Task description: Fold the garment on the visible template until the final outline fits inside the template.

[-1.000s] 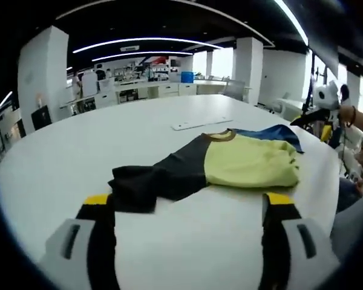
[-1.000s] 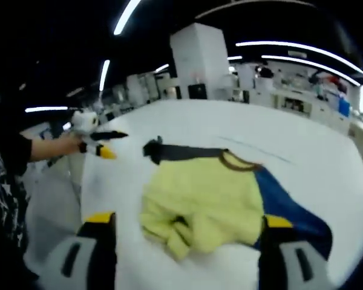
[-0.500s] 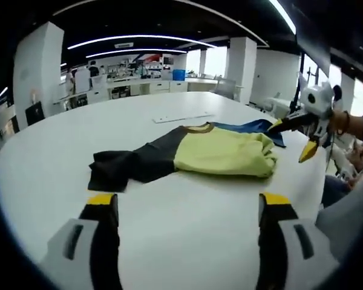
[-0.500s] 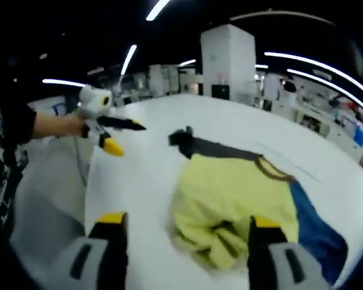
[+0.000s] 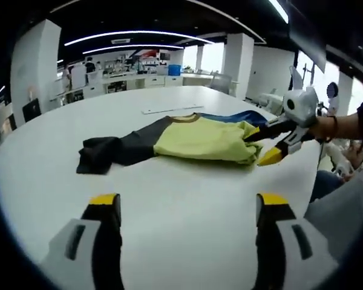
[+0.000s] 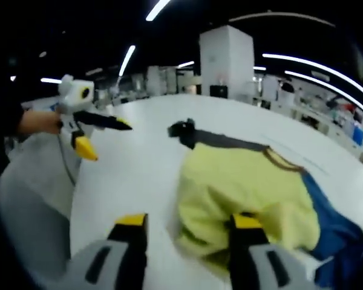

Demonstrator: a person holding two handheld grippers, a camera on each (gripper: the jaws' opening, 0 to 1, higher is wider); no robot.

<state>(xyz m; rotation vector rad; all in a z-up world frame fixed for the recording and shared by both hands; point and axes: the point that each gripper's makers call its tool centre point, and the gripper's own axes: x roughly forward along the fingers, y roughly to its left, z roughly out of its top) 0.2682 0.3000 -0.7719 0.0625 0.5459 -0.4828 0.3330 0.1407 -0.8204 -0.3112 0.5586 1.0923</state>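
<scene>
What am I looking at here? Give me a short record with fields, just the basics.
Setting: large white table in an open office hall
Garment: yellow, black and blue shirt, crumpled, lying on the table
Right gripper: jaws open, at the shirt's yellow edge, one jaw over the fabric
Left gripper: jaws open, held back from the shirt, above bare table
Strip: thin white strip beyond the shirt

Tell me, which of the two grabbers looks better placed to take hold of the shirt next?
Probably the right gripper: its open jaws are down at the bunched yellow edge of the garment, one jaw over the cloth. The left gripper is open too, but bare white table lies between it and the garment.
</scene>
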